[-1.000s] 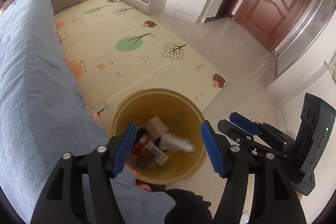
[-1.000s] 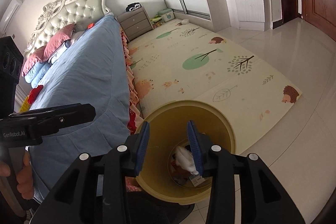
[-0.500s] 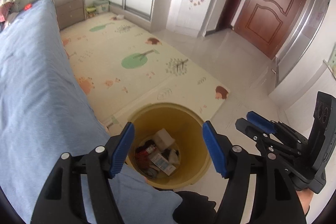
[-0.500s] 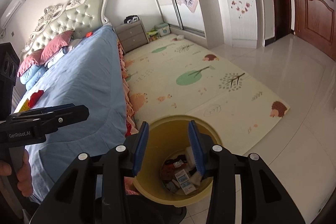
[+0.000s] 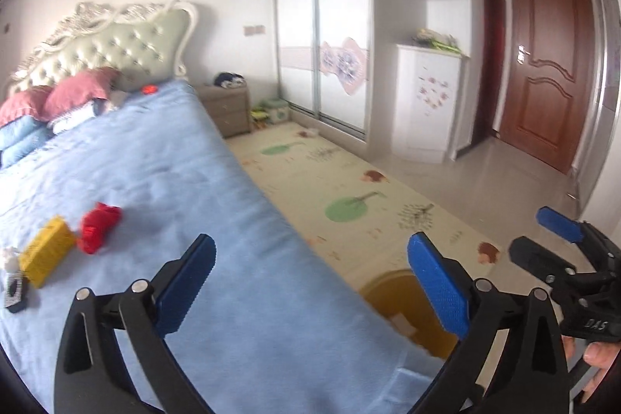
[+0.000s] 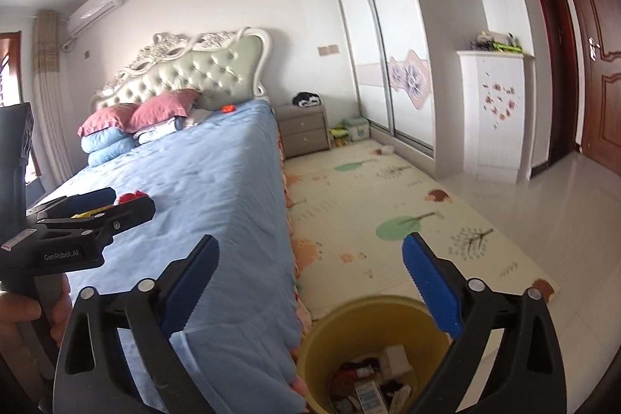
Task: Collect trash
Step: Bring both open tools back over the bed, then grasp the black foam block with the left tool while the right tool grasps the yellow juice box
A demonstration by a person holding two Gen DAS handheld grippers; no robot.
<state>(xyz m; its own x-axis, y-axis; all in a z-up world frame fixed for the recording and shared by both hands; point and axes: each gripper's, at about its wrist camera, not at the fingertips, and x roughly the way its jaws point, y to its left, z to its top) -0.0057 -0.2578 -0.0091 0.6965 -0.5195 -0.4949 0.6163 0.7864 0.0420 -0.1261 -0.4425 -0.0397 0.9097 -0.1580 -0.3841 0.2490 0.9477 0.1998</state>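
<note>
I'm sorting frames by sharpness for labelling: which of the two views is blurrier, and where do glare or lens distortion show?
Left wrist view: motion-smeared, so the yellow box and red wrapper on the bed look soft; the left gripper is sharper. Right wrist view: crisper, trash in the yellow bin is legible; window glare on the floor tiles. Both: fisheye bends the wardrobe and door edges, dark corners.

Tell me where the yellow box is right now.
In the left wrist view, the yellow box lies on the blue bedspread at the far left, right beside the crumpled red wrapper and left of the open left gripper.
</note>
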